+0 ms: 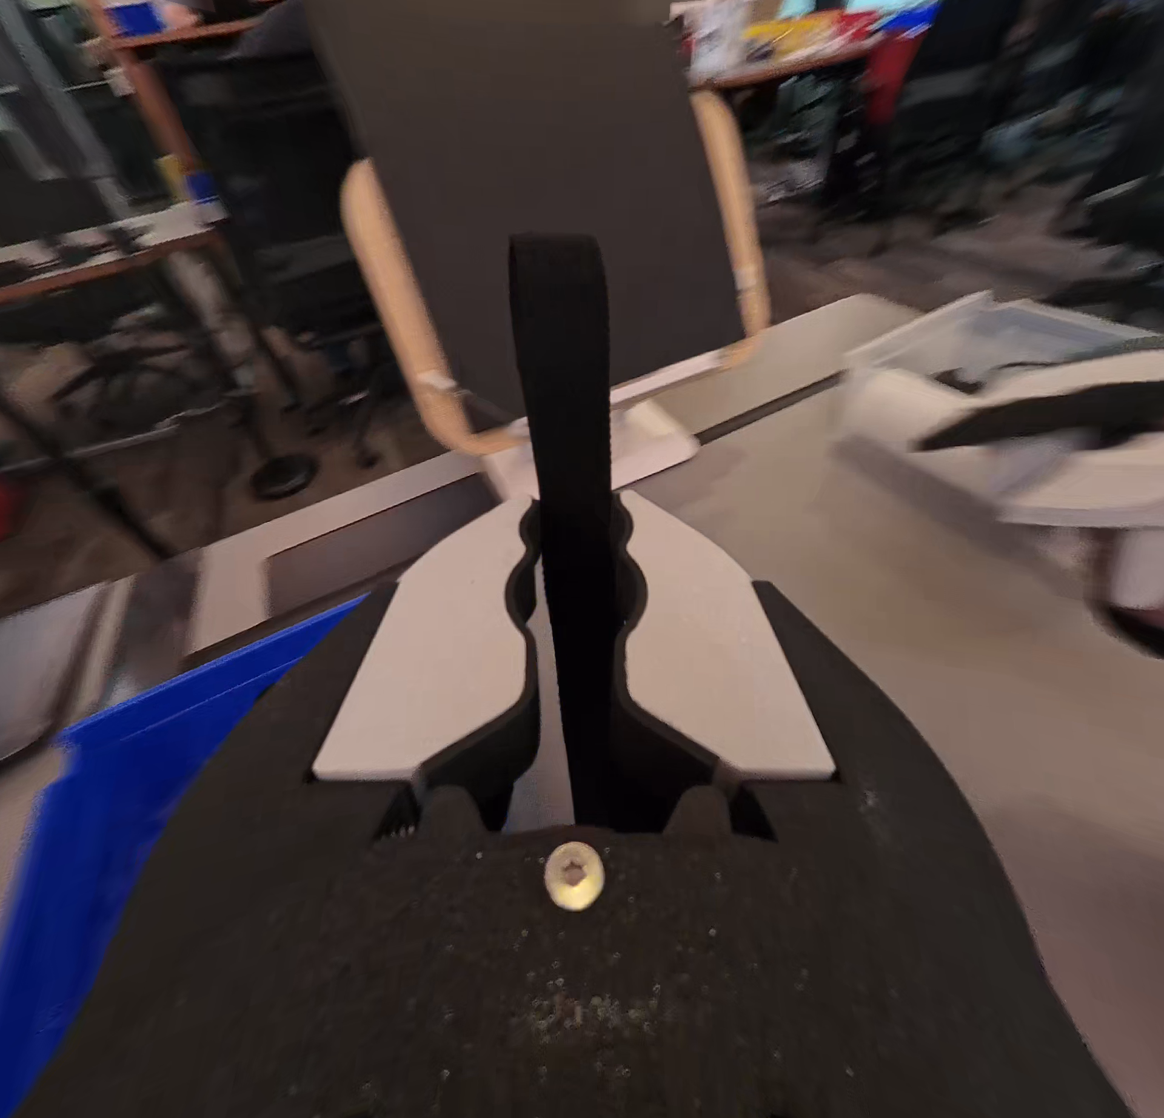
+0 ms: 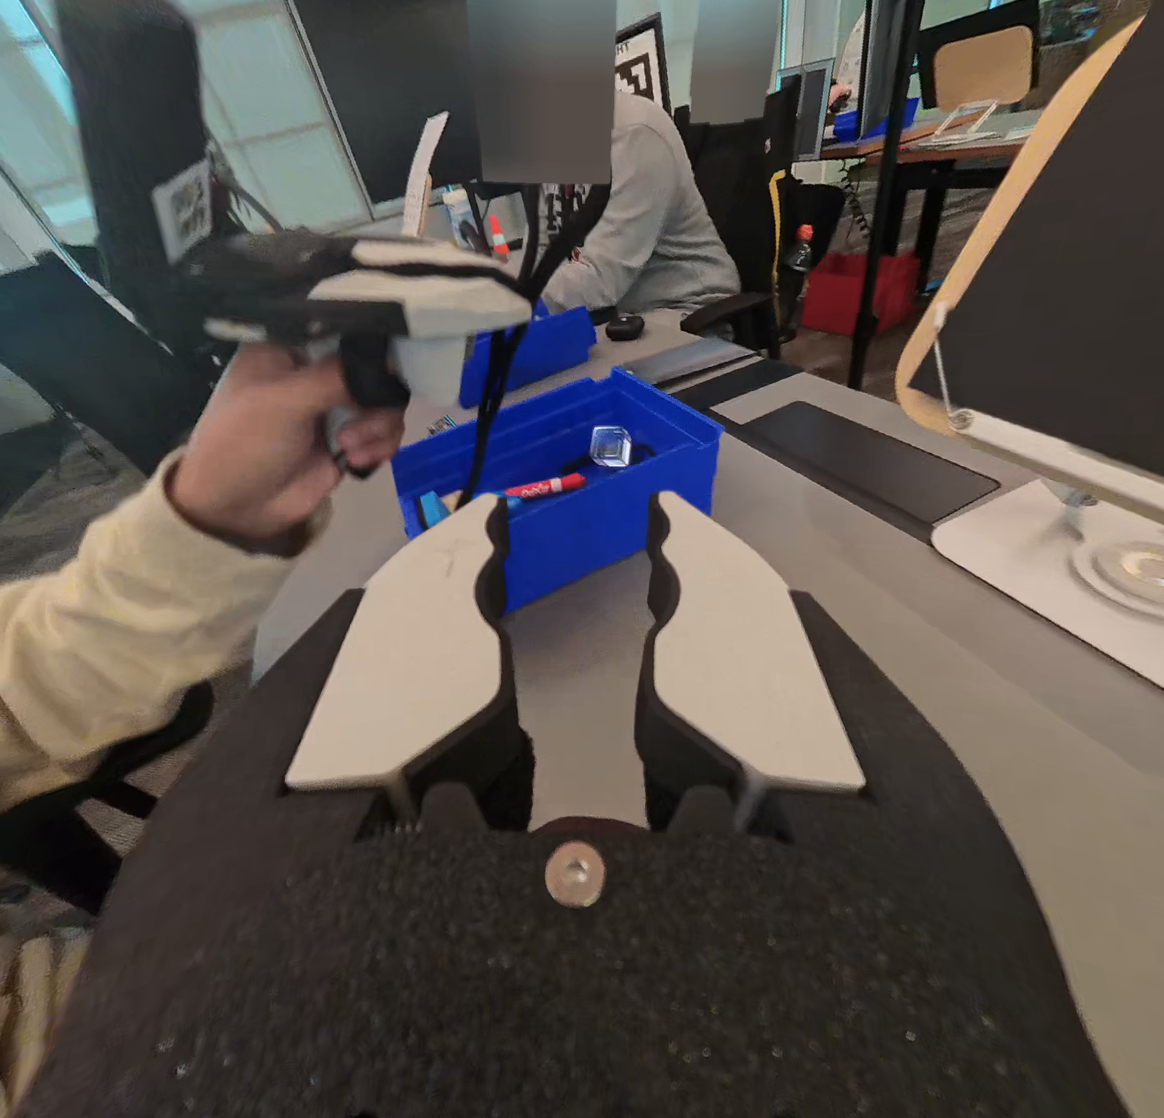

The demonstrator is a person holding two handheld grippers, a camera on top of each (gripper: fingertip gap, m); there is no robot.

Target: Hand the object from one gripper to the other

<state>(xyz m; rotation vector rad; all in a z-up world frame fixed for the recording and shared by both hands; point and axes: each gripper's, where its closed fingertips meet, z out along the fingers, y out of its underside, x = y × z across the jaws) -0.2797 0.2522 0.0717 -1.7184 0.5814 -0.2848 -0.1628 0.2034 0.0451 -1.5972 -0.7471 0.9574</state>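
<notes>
Between the left gripper's (image 1: 576, 521) pale fingers (image 1: 441, 659) a black strap (image 1: 567, 458) is pinched, its looped end standing up past the tips; in the right wrist view it dangles from that gripper (image 2: 504, 300), raised over the blue bin (image 2: 567, 546). Inside the bin lie a clear cube (image 2: 611, 446) and a red marker (image 2: 545, 489), with other small things too hidden to name. A second blue bin (image 2: 535, 351) stands just behind. Nearer the camera, the right gripper (image 2: 576, 521) has its jaws apart and empty above the grey table (image 2: 819, 584).
</notes>
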